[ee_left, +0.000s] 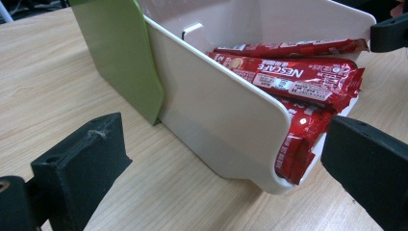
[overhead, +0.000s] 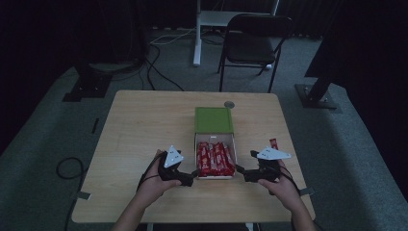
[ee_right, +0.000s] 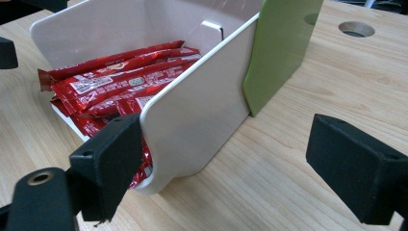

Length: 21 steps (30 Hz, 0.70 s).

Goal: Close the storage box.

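A smooth white box point(overhead: 215, 156) with rounded corners and a flat green lid point(overhead: 213, 120) is seen mid-table, filled with glossy red sachets point(overhead: 214, 160). The left gripper point(overhead: 193, 176) and right gripper point(overhead: 239, 172) are held wide apart beside its near corners. The lower sachets are hidden by the wall.

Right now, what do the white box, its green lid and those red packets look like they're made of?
White box: likely thin card or plastic, smooth, faintly glossy, with rounded cut edges. Green lid: matte, flat, probably coated card. Red packets: glossy plastic film, with crinkles and highlights. Table: pale wood-grain surface, maybe laminate.
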{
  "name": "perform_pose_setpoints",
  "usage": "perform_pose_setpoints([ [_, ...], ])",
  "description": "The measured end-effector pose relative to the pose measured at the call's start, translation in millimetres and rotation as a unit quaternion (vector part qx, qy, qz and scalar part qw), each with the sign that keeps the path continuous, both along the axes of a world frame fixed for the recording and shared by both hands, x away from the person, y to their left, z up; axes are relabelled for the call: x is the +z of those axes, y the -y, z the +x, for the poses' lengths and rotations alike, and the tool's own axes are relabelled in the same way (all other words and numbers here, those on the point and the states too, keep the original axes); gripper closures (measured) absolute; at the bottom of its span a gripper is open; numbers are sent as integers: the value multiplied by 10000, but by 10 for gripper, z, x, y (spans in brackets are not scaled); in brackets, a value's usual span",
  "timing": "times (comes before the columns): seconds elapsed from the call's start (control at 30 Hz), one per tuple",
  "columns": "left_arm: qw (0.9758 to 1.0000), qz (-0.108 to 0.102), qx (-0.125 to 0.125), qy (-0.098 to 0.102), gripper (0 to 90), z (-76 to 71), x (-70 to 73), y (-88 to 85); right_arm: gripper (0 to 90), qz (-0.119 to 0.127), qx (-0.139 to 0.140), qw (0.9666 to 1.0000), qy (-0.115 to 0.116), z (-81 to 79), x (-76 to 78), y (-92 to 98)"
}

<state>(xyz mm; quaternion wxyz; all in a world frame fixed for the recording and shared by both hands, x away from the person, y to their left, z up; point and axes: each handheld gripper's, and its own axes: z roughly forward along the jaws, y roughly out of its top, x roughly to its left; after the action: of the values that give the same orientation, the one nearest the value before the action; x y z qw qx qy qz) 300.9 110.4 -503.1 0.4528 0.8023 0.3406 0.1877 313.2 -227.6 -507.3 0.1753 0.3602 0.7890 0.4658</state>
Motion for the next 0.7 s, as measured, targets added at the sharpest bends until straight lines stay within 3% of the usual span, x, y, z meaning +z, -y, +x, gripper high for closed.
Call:
perform_pose_setpoints([
  [0.27, 9997, 73, 219, 7, 26, 93, -25, -17, 116, 43, -15, 10000, -49, 36, -21, -10],
  [0.4, 9998, -8, 207, -53, 26, 114, -38, -22, 114, 80, -26, 9999, -74, 42, -26, -8],
  [0.7, 9997, 51, 205, -137, 26, 172, -64, -6, 113, 72, -32, 9999, -64, 62, -24, -11],
])
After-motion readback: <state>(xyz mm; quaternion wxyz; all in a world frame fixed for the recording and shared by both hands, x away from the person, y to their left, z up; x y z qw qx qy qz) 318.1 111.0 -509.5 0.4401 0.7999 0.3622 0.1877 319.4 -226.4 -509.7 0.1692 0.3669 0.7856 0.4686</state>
